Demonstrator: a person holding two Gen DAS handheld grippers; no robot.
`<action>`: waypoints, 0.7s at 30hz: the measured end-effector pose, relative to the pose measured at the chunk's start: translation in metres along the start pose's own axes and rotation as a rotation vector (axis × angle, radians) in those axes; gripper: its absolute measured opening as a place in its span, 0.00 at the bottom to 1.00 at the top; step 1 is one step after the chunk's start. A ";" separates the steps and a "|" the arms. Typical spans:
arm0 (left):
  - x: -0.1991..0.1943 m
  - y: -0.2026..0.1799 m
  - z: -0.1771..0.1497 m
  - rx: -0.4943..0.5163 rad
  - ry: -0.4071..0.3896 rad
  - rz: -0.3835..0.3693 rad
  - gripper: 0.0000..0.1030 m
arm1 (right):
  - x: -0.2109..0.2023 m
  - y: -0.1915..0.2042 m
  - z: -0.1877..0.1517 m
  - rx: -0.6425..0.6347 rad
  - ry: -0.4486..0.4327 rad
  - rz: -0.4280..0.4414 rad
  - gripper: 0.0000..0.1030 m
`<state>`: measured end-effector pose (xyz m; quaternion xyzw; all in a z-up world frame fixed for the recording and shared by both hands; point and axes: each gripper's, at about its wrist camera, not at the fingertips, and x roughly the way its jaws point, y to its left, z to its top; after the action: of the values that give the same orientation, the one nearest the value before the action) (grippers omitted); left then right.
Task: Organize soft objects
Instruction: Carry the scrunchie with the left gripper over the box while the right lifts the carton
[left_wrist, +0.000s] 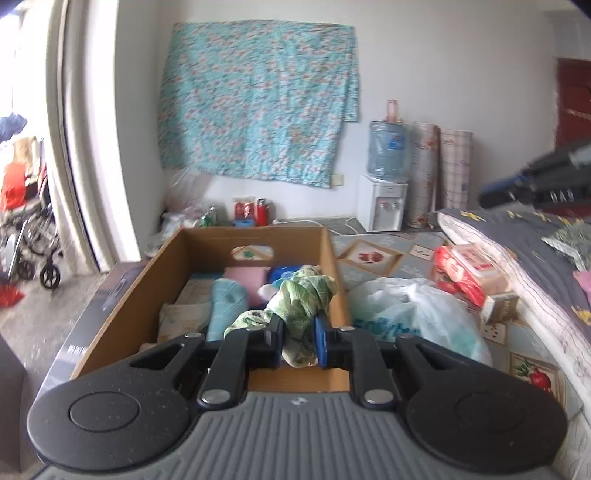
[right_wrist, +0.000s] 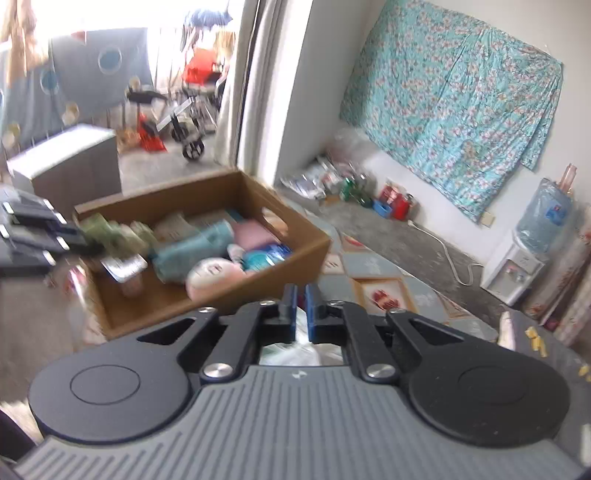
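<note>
- So, left wrist view first: the left gripper (left_wrist: 298, 341) was clamped on a green patterned cloth (left_wrist: 295, 302), with the blue pads squeezing the bunched fabric between them. The cloth hung over the near end of the cardboard box (left_wrist: 155, 280).
- Inside the box there was already a pile of soft stuff: a rolled teal towel (left_wrist: 226, 306), a pink folded piece (left_wrist: 245, 277) behind it, and something blue (left_wrist: 282, 274) further back.
- Just right of the box sat a white plastic bag (left_wrist: 410, 314) on the patterned floor mat (left_wrist: 373, 254), and a red and white package (left_wrist: 467, 275) was near the edge of the mattress (left_wrist: 517, 266).
- The right gripper (left_wrist: 535, 184) showed up at the far right of that view, blurry, up over the mattress; couldn't tell its jaws from there.
- Right wrist view: the right gripper (right_wrist: 301, 314) had its jaws nearly together, just a thin gap, and nothing was pinched between them. The white bag (right_wrist: 295, 350) was visible below it through the gap, not gripped.
- The box (right_wrist: 295, 240) was up and to the left there, with the teal towel (right_wrist: 192, 247) and a pale pink plush thing (right_wrist: 212, 275) inside.
- The left gripper (right_wrist: 85, 236) came in from the left edge with the green cloth (right_wrist: 110, 232) at its tips, over the box's left end, all pretty smeared.
</note>
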<state>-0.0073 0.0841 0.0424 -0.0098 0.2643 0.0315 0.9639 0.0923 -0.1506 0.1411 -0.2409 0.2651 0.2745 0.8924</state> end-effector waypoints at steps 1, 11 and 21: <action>0.002 0.008 0.000 -0.014 0.003 0.013 0.17 | 0.008 -0.007 -0.004 -0.017 0.031 -0.025 0.21; 0.037 0.049 -0.011 -0.086 0.100 0.104 0.17 | 0.094 -0.090 -0.124 -0.126 0.410 -0.153 0.60; 0.064 0.035 -0.007 -0.057 0.152 0.114 0.18 | 0.178 -0.118 -0.187 -0.151 0.563 -0.064 0.62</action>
<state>0.0419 0.1224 0.0036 -0.0248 0.3359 0.0929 0.9370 0.2271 -0.2805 -0.0721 -0.3815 0.4734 0.1875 0.7715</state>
